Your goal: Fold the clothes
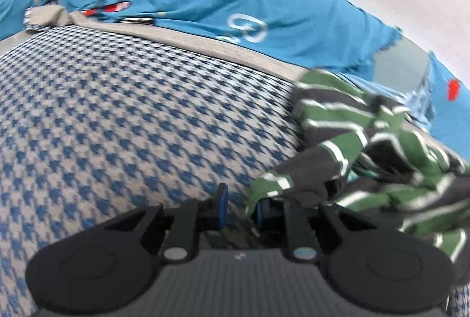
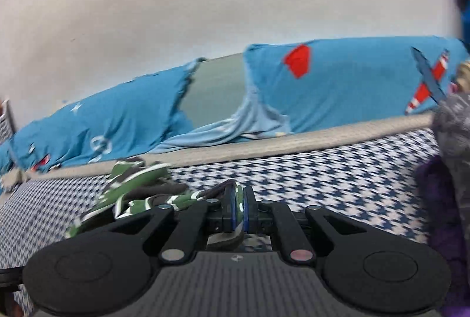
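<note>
Left wrist view: the left tongs (image 1: 239, 209) stand narrow at bottom centre, and the striped green garment (image 1: 367, 152) bunches at lower right on the houndstooth bed (image 1: 117, 111), its edge draped over the right pad.

Right wrist view: the right tongs (image 2: 239, 209) pinch a fold of the garment (image 2: 132, 193), which trails to lower left; blue pillows (image 2: 337, 87) line the wall behind.

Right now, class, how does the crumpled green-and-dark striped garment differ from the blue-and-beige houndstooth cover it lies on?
The striped garment is bunched and wrinkled; the houndstooth cover lies spread smooth. The garment has green, dark and white stripes; the cover has small blue checks. The right gripper pinches the garment; nothing grips the cover. Both are fabric.
</note>
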Demonstrator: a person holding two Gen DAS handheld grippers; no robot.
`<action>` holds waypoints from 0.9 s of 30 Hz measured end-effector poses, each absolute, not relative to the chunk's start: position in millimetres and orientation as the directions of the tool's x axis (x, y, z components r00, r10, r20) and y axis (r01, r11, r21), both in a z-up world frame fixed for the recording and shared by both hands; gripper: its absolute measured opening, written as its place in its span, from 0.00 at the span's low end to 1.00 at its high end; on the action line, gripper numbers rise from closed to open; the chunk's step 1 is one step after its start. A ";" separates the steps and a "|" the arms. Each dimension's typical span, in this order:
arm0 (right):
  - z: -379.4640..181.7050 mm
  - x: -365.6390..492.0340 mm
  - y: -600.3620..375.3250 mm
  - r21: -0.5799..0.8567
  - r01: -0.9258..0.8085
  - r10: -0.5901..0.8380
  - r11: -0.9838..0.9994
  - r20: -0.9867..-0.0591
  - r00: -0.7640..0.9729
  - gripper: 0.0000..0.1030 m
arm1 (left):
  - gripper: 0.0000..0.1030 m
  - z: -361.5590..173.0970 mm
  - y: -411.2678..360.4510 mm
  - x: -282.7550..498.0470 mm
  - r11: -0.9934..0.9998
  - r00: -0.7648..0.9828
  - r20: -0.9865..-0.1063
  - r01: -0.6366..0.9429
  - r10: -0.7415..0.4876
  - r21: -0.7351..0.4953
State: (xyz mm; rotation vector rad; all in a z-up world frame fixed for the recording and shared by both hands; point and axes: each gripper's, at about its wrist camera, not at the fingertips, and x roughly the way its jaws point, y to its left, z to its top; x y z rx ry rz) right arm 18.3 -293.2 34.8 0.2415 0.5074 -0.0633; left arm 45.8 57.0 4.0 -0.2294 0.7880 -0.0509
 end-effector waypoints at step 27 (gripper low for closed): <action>26.9 2.2 -303.5 0.241 0.182 -0.012 0.953 -0.572 0.820 0.31 | 0.49 14.8 112.3 37.6 0.932 0.695 -0.699 -0.117 -0.170 -0.343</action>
